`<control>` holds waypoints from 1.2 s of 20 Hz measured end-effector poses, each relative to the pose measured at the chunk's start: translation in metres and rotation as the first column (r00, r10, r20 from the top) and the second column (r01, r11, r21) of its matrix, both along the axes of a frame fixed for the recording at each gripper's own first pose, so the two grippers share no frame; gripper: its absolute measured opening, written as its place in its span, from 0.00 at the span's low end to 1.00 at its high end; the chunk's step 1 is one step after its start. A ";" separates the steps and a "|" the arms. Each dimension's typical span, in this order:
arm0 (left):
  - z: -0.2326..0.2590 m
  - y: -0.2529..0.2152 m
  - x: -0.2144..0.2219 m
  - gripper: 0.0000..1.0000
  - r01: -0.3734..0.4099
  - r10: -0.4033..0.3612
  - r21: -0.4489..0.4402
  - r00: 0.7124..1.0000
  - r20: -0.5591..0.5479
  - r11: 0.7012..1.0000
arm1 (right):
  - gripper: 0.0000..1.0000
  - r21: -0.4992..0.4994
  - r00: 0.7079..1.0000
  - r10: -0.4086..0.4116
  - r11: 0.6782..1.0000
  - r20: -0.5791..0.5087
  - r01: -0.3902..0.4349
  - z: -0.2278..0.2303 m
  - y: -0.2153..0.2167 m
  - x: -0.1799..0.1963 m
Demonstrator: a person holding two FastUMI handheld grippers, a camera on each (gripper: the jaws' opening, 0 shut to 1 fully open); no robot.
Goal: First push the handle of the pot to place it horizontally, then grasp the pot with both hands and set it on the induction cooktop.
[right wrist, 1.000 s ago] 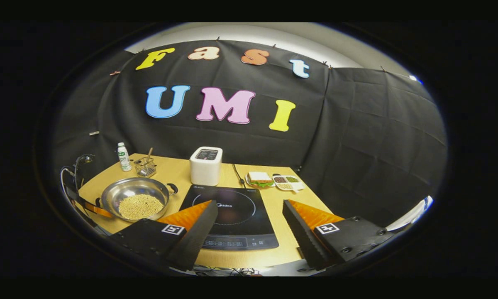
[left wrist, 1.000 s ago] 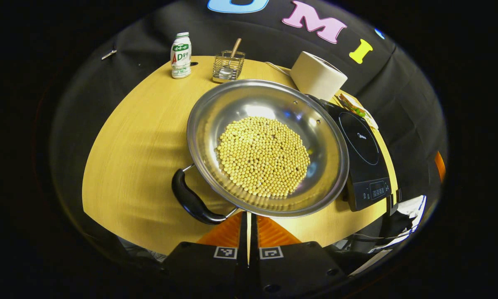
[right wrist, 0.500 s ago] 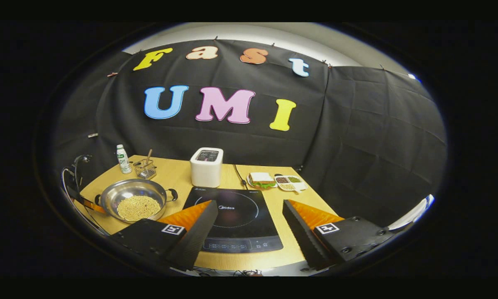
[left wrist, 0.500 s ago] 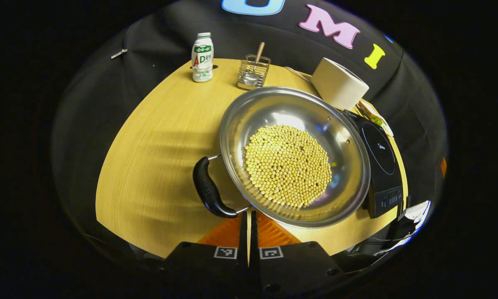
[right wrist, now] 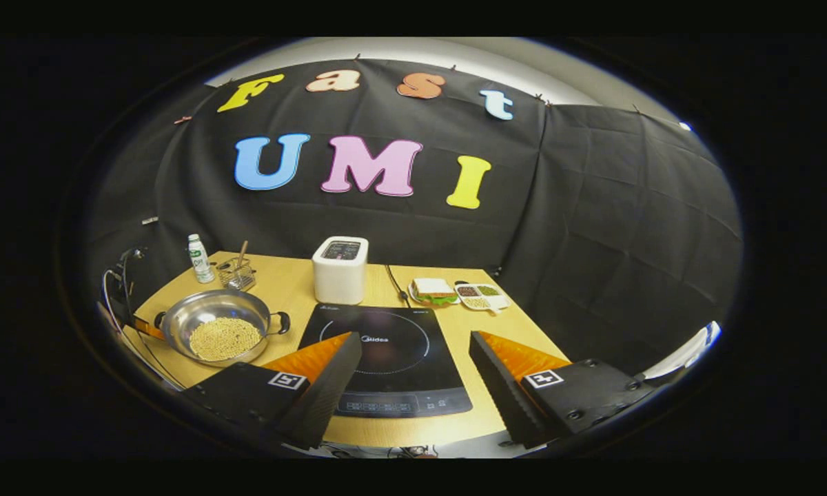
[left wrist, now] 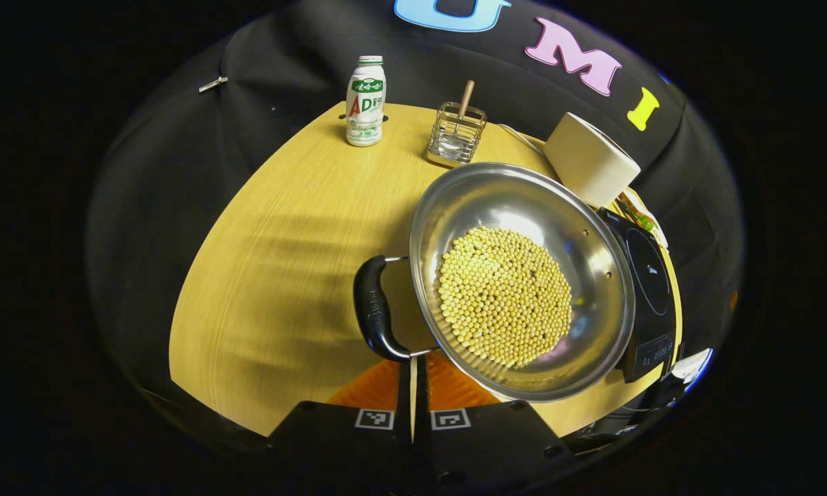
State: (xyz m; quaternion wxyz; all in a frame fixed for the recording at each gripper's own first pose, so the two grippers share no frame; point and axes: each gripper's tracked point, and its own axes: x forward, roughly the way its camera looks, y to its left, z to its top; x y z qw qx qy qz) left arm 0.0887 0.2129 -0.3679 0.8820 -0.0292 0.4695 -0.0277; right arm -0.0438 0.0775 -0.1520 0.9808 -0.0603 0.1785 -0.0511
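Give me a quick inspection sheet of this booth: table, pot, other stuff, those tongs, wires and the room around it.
Surface: wooden table, bare at left.
Job's things: steel pot of yellow beans beside the induction cooktop, not on it; black pot handle.
Clutter: bottle, wire basket, white appliance, sandwich, divided snack tray.
Grippers: left tongs shut, tips at the pot handle; right tongs open, over the cooktop.
Cables: dark cord behind the cooktop.
Surroundings: black cloth wall.

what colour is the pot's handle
Glossy black handle on wire brackets, on the steel pot; it shows best in the left gripper view.
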 end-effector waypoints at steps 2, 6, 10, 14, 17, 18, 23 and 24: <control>0.001 0.007 0.009 0.05 -0.003 0.003 0.008 1.000 0.006 1.000 | 0.98 0.000 1.000 -0.002 1.000 -0.012 0.002 -0.002 0.001 0.001; 0.002 0.019 0.027 0.05 -0.017 0.016 0.008 1.000 0.014 1.000 | 0.98 0.007 0.999 -0.009 1.000 -0.032 0.009 -0.009 0.004 0.001; 0.002 0.029 0.043 0.05 -0.014 0.014 0.014 1.000 0.010 1.000 | 0.96 -0.024 1.000 0.001 1.000 -0.031 -0.002 -0.008 0.010 0.002; 0.002 0.038 0.057 0.05 0.006 -0.007 0.052 1.000 0.016 0.999 | 0.98 -0.016 0.998 0.015 1.000 -0.058 -0.016 -0.018 0.021 0.003; 0.004 0.043 0.068 0.05 -0.005 0.003 0.049 0.999 0.033 0.999 | 0.99 -0.022 0.997 0.041 0.999 -0.062 -0.042 -0.020 0.033 0.008; 0.005 0.044 0.071 0.05 -0.012 0.010 0.044 0.999 0.035 0.999 | 0.99 -0.014 0.997 0.051 0.999 -0.064 -0.052 -0.020 0.039 0.009; 0.024 0.046 0.061 0.05 -0.009 0.005 0.049 0.997 0.082 0.999 | 1.00 0.063 0.986 0.121 0.991 -0.113 -0.114 -0.035 0.072 0.021; 0.031 0.045 0.057 0.05 -0.009 0.005 0.045 0.995 0.100 0.999 | 0.99 0.093 0.980 0.148 0.986 -0.134 -0.137 -0.041 0.083 0.025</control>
